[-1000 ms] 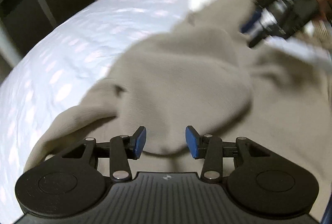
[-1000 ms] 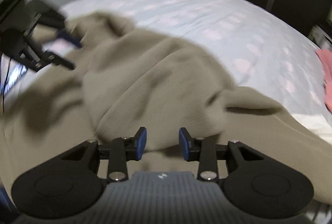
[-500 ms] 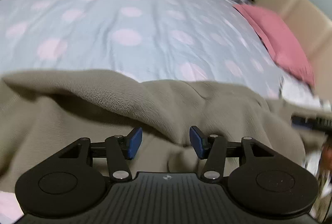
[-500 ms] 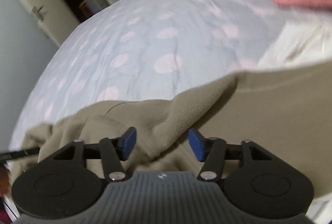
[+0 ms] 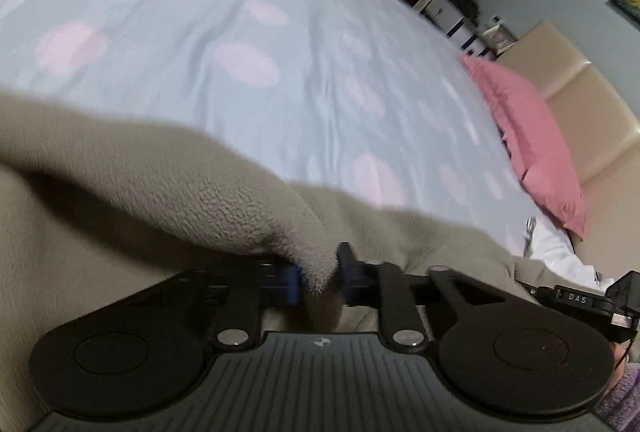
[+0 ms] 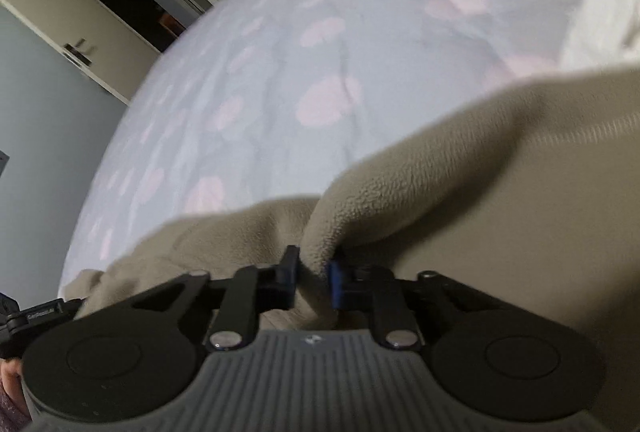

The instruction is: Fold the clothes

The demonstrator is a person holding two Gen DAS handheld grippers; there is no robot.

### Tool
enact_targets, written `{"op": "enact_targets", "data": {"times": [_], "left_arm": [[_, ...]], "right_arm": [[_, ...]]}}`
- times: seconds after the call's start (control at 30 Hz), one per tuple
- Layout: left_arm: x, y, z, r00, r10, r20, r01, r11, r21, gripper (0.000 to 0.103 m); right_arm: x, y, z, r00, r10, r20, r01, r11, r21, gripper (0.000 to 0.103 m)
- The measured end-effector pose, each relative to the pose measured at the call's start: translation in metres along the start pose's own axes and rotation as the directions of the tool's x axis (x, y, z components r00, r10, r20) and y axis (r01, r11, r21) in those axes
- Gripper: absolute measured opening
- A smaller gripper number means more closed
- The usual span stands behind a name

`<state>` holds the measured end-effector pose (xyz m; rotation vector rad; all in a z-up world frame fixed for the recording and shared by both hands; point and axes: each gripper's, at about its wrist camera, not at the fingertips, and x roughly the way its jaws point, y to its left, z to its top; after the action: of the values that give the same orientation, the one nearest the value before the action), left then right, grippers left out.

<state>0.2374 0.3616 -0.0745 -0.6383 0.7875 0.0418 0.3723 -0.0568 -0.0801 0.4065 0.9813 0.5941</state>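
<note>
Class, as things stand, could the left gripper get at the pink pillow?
Probably not: the left gripper is shut on the fleece, and the pillow lies far across the bed.

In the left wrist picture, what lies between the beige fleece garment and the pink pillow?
In the left wrist view, only the pale blue sheet with pink dots lies between the beige fleece garment and the pink pillow; nothing else rests on that stretch.

The fleece garment (image 5: 120, 192) runs off both views' edges, and folds cover each claw's pad faces.
</note>
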Motion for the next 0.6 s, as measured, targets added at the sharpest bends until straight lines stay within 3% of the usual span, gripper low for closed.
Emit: {"op": "enact_targets", "data": {"times": [0.17, 0.37, 0.47, 0.6], "left_arm": [[-0.011, -0.004, 0.029, 0.995, -0.053, 0.084, 0.052, 0.999, 0.011, 0.005], [0.007, -0.009, 0.041, 0.993, -0.041, 0.112, 0.039, 0.999, 0.016, 0.005], [0.03, 0.0, 0.041, 0.998, 0.024, 0.057, -0.021, 0.998, -0.051, 0.005], [0.057, 0.004, 0.029, 0.996, 0.088, 0.02, -0.088, 0.996, -0.035, 0.005]], "right_arm": [[-0.014, 0.003, 0.032, 0.991, 0.068, 0.117, -0.071, 0.997, 0.023, 0.008], [0.002, 0.011, 0.05, 0.984, 0.027, 0.175, -0.032, 0.999, 0.026, 0.007], [0.023, 0.001, 0.055, 0.99, -0.012, 0.138, -0.004, 0.993, 0.117, 0.007], [0.052, -0.014, 0.042, 0.993, -0.096, 0.065, 0.087, 0.987, 0.133, 0.008]]}}
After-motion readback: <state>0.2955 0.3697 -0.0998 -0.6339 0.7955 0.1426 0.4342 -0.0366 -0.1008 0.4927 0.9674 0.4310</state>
